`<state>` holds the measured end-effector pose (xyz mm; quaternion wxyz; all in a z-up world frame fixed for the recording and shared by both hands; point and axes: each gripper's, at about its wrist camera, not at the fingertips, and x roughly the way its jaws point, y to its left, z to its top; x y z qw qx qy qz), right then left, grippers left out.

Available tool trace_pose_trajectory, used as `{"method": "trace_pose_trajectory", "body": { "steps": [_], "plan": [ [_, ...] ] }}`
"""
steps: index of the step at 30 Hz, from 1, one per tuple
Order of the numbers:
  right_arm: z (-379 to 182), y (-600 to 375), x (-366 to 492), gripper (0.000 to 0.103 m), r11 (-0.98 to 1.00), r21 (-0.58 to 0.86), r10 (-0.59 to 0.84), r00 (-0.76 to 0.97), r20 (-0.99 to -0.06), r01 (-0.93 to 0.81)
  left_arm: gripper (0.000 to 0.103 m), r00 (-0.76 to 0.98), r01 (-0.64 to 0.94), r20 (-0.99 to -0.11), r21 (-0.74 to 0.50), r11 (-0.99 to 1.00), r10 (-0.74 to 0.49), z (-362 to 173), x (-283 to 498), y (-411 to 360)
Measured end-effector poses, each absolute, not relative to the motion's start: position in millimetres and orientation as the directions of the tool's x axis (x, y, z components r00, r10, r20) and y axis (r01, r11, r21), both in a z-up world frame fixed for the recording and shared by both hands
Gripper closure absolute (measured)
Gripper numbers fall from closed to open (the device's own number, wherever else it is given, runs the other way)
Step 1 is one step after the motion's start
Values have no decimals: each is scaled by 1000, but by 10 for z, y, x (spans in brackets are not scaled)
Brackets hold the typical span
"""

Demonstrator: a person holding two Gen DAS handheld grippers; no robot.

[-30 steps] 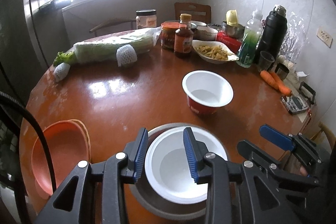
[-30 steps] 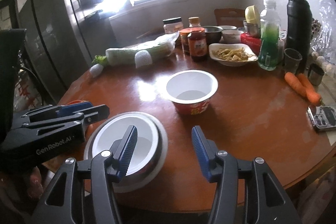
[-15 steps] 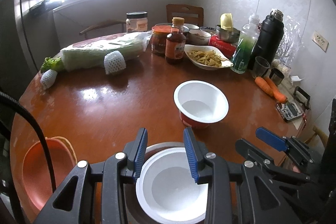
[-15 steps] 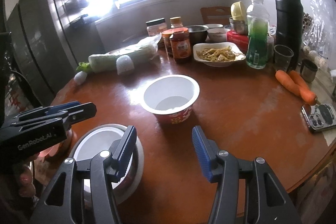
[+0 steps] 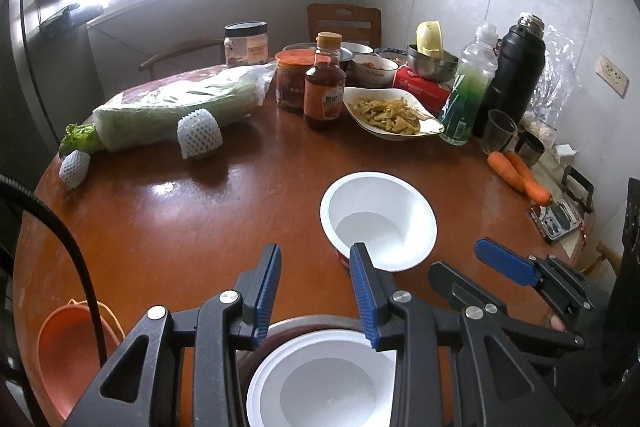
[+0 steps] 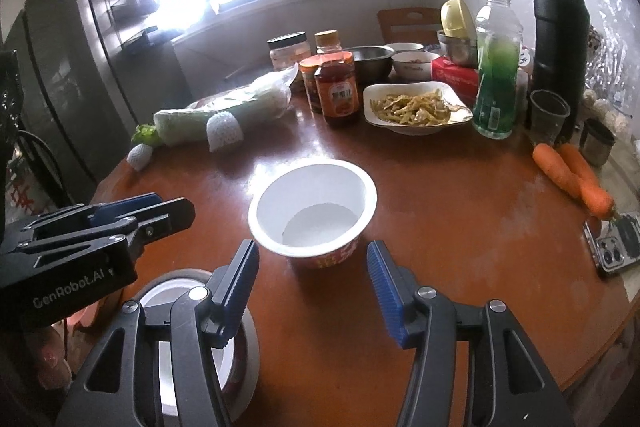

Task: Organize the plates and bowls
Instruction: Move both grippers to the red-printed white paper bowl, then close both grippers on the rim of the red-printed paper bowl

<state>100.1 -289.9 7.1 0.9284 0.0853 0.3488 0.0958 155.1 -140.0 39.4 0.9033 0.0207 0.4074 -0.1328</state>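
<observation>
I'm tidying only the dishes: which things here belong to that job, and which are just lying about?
Job: red-sided white bowl; white bowl in grey dish; orange bowls.

Lying about: sauce bottle, carrots, wrapped cabbage, black flask.

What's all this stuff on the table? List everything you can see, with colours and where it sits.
table: one, brown, round
noodle cup: one, white inside, red outside, mid-table
white bowl: one, near edge, nested in a grey bowl
orange bowls: stacked, near left edge
cabbage: one, green, wrapped, far left
foam nets: two, white, by the cabbage
sauce bottle: one, brown, far middle
food plate: one, white, far right
green bottle: one, beside the plate
flask: one, black, far right
carrots: two, orange, right edge
left gripper: black, blue pads, over the white bowl
right gripper: same, open, before the noodle cup
</observation>
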Motion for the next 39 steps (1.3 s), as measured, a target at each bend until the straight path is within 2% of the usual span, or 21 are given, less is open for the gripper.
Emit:
{"method": "trace_pose_trajectory", "body": {
  "steps": [6, 35, 37, 39],
  "plan": [
    [69, -2972, 1190, 41, 967, 229, 234, 733, -639, -109, 67, 623, 263, -747, -78, 962, -231, 371, 1683, -1478],
    [-289, -3175, 1772, 41, 962, 266, 239, 651, -720, -60, 67, 509, 225, -834, -109, 968, -212, -67, 2218, -1617],
    [-308, -3152, 1778, 41, 962, 263, 244, 647, -722, -69, 67, 501, 230, -836, -121, 966, -224, -84, 2227, -1626],
    [-325, -3122, 1785, 47, 964, 253, 245, 643, -725, -82, 67, 495, 235, -837, -130, 963, -234, -104, 2239, -1630]
  ]
}}
